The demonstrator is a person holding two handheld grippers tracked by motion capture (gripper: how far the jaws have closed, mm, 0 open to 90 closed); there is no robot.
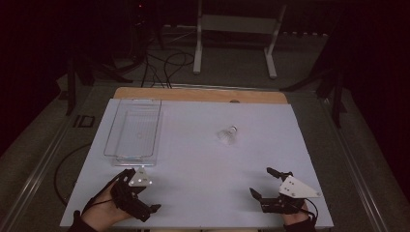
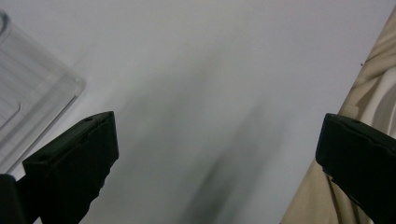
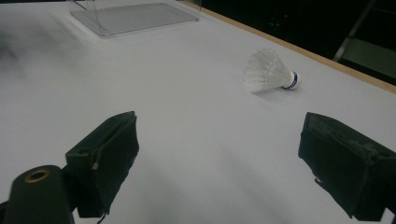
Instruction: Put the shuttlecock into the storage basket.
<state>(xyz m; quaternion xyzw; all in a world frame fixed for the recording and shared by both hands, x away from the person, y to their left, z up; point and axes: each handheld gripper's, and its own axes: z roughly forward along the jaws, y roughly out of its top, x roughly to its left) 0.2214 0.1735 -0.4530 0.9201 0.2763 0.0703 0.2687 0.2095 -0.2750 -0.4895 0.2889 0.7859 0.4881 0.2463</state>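
Nearest us, our left hand-held gripper (image 1: 140, 195) and right hand-held gripper (image 1: 266, 182) sit low over the near edge of the white table (image 1: 203, 188), each with jaws spread wide and nothing between them. Farther out, the shuttlecock (image 1: 227, 133) lies on its side, well apart from both. The clear tray (image 1: 133, 130) rests beyond our left hand-held gripper.

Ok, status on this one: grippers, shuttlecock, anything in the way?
Left hand-held gripper open, right hand-held gripper open, both empty. Shuttlecock lying on its side, untouched. Clear tray off left, path clear.
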